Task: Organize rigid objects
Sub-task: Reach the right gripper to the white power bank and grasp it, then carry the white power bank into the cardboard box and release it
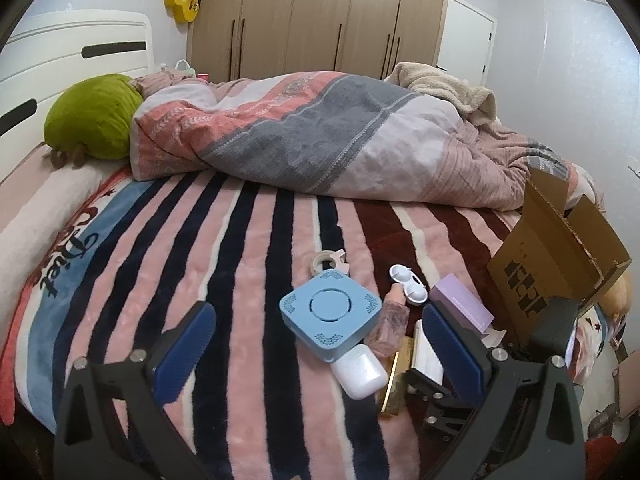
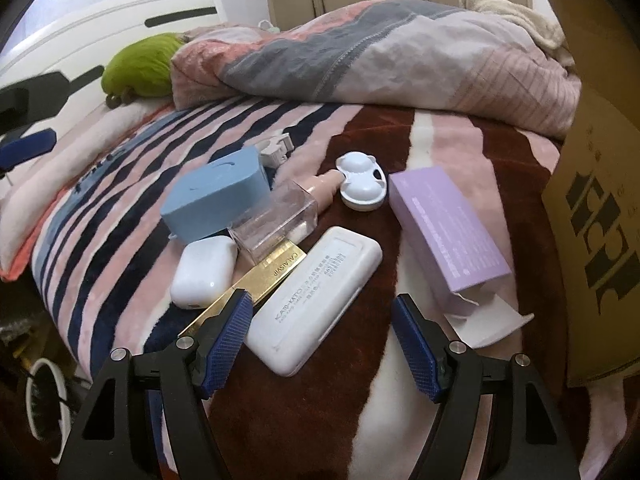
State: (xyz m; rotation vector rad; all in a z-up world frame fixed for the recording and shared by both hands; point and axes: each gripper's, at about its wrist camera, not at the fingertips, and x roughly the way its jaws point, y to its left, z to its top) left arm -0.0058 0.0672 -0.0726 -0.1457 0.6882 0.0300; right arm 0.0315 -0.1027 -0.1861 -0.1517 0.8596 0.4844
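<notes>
Small rigid objects lie clustered on the striped bed blanket. A blue square box (image 1: 330, 314) (image 2: 216, 196), a white earbud case (image 1: 358, 372) (image 2: 204, 270), a clear pink-capped bottle (image 1: 390, 330) (image 2: 280, 220), a gold box (image 1: 396, 384) (image 2: 256, 280), a long white case (image 2: 316, 300), a purple carton (image 1: 464, 304) (image 2: 448, 228), a white round clip (image 1: 408, 282) (image 2: 362, 186) and a tape roll (image 1: 326, 262). My left gripper (image 1: 316, 356) is open above the blue box and earbud case. My right gripper (image 2: 322, 340) is open, its fingers on either side of the white case's near end.
An open cardboard box (image 1: 556, 264) (image 2: 600, 200) stands at the right bed edge. A bunched duvet (image 1: 320, 136) and a green plush pillow (image 1: 92, 118) lie further back. A wardrobe (image 1: 320, 12) stands behind the bed.
</notes>
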